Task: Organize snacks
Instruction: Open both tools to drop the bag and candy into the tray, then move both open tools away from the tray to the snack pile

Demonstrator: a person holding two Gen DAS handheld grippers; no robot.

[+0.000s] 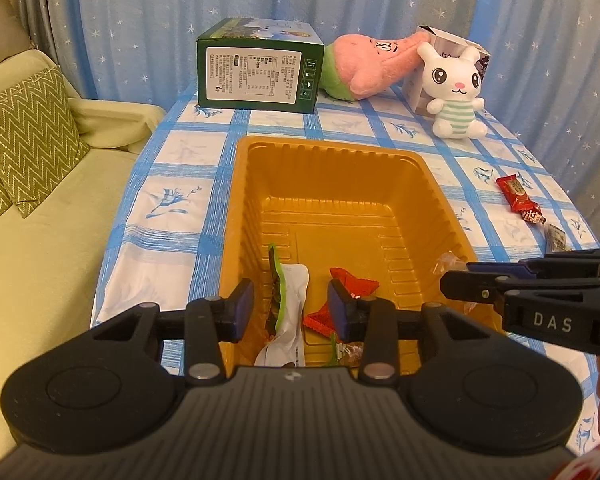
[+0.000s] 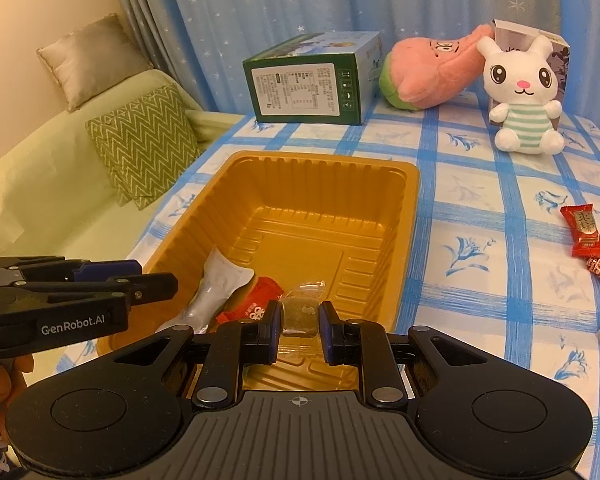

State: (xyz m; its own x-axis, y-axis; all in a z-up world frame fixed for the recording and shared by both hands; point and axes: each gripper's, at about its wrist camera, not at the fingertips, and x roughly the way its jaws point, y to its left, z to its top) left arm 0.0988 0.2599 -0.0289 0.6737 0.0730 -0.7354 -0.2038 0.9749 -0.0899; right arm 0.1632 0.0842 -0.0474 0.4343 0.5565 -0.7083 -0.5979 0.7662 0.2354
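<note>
Both grippers hang over the near end of the gold tray. Left gripper is spread wide, holding nothing. Right gripper is partly open around a clear-wrapped snack, pads apart from it. More snacks lie on the tablecloth.

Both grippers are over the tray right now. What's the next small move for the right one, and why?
Probably swing the right gripper out of the gold tray toward the red wrapped snack on the checked tablecloth. Its jaws stand open with the clear-wrapped snack lying between them on the tray floor, seemingly released, while several snacks still lie outside the tray to the right.
</note>
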